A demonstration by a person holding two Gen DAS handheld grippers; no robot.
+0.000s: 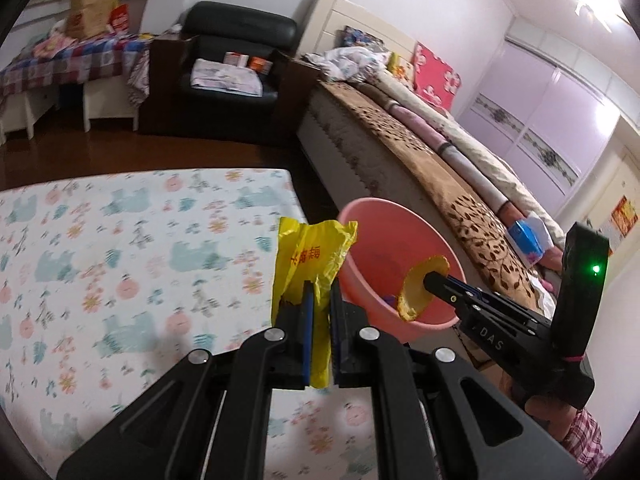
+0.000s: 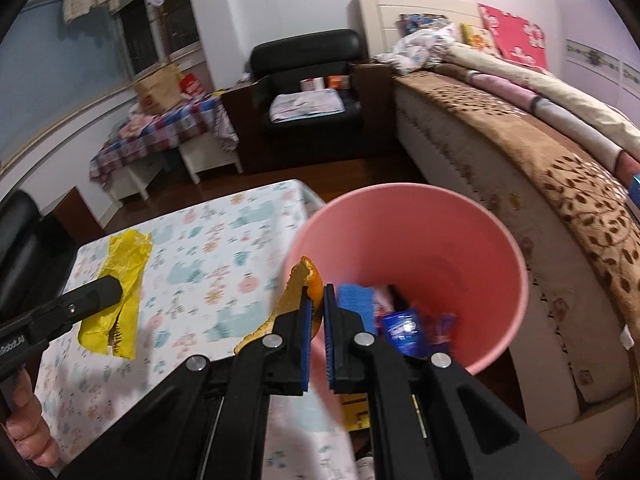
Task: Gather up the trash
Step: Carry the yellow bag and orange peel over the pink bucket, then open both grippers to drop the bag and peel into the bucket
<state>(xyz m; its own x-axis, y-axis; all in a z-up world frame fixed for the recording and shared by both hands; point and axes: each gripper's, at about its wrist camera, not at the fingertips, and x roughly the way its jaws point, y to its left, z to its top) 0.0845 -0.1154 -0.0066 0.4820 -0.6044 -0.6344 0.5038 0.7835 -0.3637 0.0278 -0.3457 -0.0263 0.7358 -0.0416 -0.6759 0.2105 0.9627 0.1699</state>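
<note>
Trash here is two pieces, each held in the air: an orange peel (image 2: 304, 280) pinched between the pads of the right tool (image 2: 316, 308), and a crumpled yellow plastic bag (image 1: 310, 264) clamped in the left tool (image 1: 320, 300). The peel hangs at the near rim of the pink bin (image 2: 500, 240), partly over the opening; the bag is beside the bin, above the tabletop's edge rather than over the mouth.

Risks, as I judge them: the peel is gripped by a thin edge, and most of it sticks out to the side of the pads — let go now and it could catch the rim and drop outside, onto the floor. The bag is light and stiffly creased, so it may cling to a pad or drift past the opening if released before it is well over the bin. Both tools are close together at the rim, and a bump could tip the bin, which already holds blue and red wrappers (image 2: 404, 328).

The tabletop (image 1: 120, 240) wears a white cloth printed with pale elephants and flowers. Just beyond the bin runs a bed (image 1: 420, 160) under a brown leaf-patterned cover with folded quilts — further off, a black armchair (image 1: 236, 56), a table under a checked cloth (image 1: 68, 60) and dark wooden flooring.
</note>
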